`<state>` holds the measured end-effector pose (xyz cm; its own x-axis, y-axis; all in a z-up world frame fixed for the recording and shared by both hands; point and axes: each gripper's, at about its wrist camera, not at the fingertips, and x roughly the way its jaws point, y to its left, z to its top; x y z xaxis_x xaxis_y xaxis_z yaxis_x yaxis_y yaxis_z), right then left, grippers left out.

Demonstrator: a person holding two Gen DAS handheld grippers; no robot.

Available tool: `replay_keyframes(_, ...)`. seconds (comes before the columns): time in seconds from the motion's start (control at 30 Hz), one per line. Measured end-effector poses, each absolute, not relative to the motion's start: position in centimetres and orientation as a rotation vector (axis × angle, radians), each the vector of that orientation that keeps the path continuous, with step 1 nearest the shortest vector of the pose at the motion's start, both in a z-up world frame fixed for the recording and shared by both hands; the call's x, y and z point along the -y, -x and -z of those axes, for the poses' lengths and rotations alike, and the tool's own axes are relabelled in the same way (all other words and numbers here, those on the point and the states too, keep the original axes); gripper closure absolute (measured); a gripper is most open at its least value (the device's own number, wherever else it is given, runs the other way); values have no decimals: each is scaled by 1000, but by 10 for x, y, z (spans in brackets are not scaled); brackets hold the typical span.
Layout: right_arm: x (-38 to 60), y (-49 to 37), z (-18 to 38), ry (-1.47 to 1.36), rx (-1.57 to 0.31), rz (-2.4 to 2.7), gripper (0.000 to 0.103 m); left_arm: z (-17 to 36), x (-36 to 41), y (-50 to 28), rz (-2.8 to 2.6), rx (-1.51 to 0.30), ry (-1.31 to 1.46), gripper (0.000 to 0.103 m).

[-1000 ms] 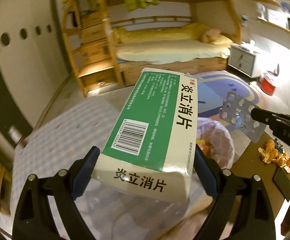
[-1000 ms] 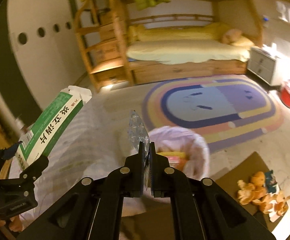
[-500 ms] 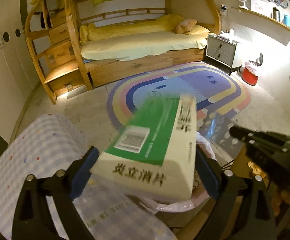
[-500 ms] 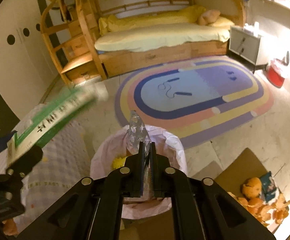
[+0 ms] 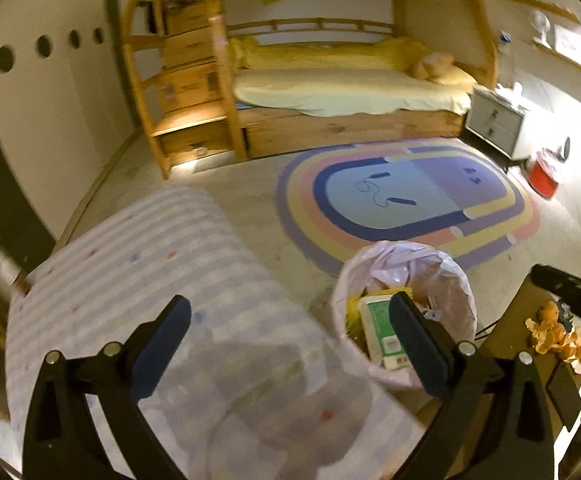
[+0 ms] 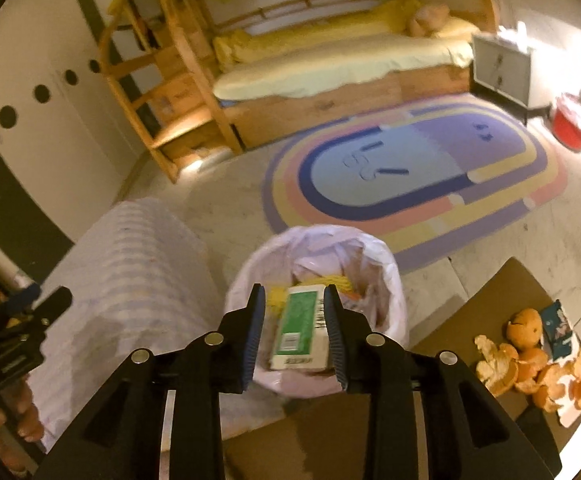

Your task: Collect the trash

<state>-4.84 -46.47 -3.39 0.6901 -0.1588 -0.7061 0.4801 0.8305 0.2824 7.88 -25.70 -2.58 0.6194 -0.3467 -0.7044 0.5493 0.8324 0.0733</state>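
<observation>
A green and white medicine box (image 5: 378, 332) lies inside the bin lined with a white bag (image 5: 456, 280); it also shows in the right wrist view (image 6: 302, 326) in the same bin (image 6: 390, 276). My left gripper (image 5: 290, 344) is open and empty, above the checked cloth to the left of the bin. My right gripper (image 6: 294, 336) is open and empty, right above the bin. The blister pack is not in view. Orange peels (image 6: 530, 360) lie on the brown table (image 6: 490, 300) at the right.
A checked cloth (image 5: 150, 280) covers a surface left of the bin. A dark wrapper (image 6: 558, 328) lies by the peels. A striped oval rug (image 5: 406, 196), a bunk bed (image 5: 350, 92), a grey nightstand (image 5: 494, 120) and a red bin (image 5: 544, 176) stand farther off.
My left gripper let go of the medicine box and my right gripper let go of the blister pack. Both opened. The box now lies in the bin.
</observation>
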Motion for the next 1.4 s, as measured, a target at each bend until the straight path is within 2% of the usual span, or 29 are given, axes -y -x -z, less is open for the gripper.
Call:
replay_keyframes(0.1, 432, 57, 5, -446, -693, 306, 60, 8, 225, -63, 482, -720, -273, 7)
replay_keyframes(0.2, 392, 60, -17, -387, -692, 222, 46, -8, 195, -47, 424, -707, -261, 7)
replay_keyframes(0.3, 350, 60, -35, -326, -700, 135, 27, -25, 157, -27, 361, -709, -239, 7)
replay_keyframes(0.33, 335, 59, -41, -300, -702, 112, 16, -28, 148, -24, 341, -713, -238, 7)
replay_keyframes(0.37, 326, 61, -45, -281, -700, 94, 14, -33, 139, -19, 322, -720, -237, 7)
replay_keyframes(0.53, 271, 58, -73, -160, -693, 25, 11, -50, 83, 11, 241, -767, -181, 7)
replay_keyframes(0.87, 210, 73, -103, -106, -668, -167, 9, -74, -7, 64, 36, -765, -87, 7)
replay_keyframes(1.4, 184, 78, -106, -11, -697, -213, 9, -69, -39, 73, -44, -778, -79, 7)
